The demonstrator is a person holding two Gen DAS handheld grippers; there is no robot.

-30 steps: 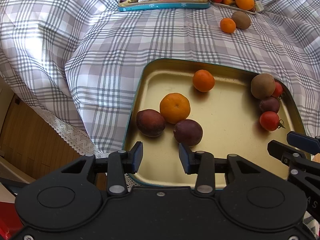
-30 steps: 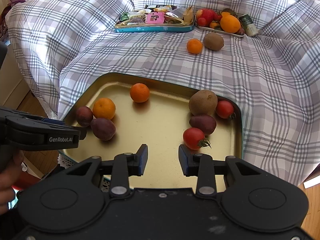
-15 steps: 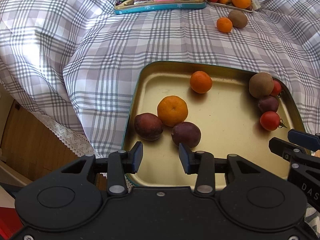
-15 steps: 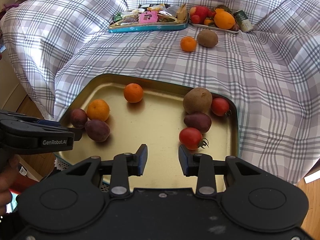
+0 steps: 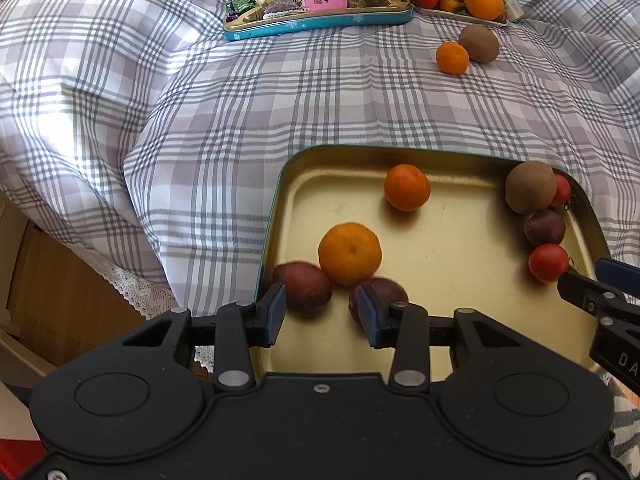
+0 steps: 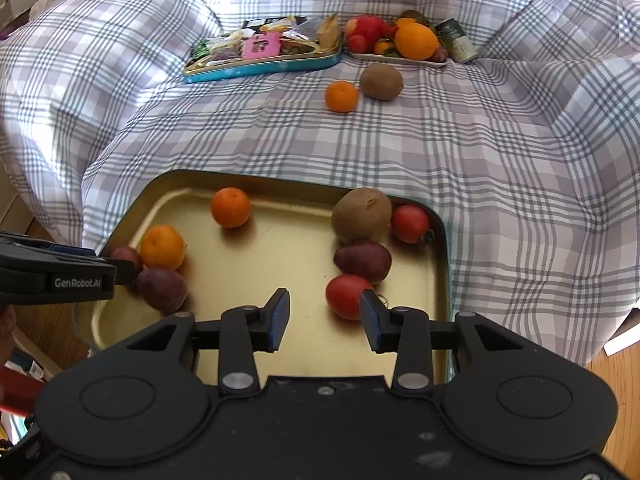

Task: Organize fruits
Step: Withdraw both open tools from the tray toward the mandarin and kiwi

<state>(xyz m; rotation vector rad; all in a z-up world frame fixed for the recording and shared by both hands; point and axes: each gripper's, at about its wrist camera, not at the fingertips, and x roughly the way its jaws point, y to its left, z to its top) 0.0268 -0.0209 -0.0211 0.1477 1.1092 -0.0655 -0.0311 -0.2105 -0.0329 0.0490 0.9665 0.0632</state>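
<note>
At lower centre, your right gripper (image 6: 324, 316) gapes beside a tomato (image 6: 347, 295) — left gripper (image 5: 322, 314) apart, empty — shift right, then close.

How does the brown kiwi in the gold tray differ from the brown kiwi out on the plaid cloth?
The brown kiwi in the gold tray touches a red tomato and a dark purple plum; the brown kiwi on the plaid cloth lies near a small orange tangerine. Both are brown, oval and fuzzy.
</note>
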